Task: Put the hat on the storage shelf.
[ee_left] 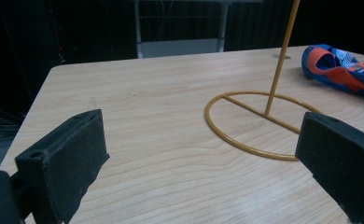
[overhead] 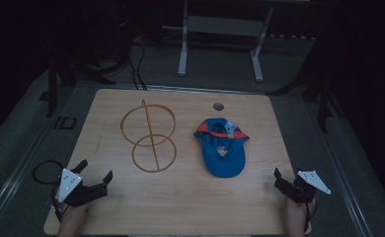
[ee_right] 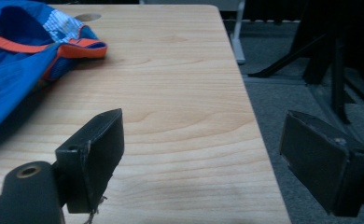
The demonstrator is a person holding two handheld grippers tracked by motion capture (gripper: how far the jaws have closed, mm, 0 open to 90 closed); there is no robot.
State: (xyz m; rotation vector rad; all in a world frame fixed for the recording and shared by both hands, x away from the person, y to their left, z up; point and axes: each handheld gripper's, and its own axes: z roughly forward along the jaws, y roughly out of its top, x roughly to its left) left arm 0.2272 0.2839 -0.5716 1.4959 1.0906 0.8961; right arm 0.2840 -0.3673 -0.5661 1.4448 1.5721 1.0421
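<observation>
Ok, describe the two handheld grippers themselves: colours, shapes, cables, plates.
The left gripper and the right gripper are both black, each with two blocky matte jaws, and each carries a grey three-cornered plate on top. A black cable loops away from the left one. No sleeves show on the forearms.

Left gripper [overhead: 96,170]: black body, two blocky black jaws with matte pads, each showing a small round hole near its base; grey three-cornered plate on top, dotted with small screws; black cable trailing in a loop off the table edge. Right gripper [overhead: 285,178]: matching black body and jaws, showing a brass-coloured ring at one hinge; same grey plate.
</observation>
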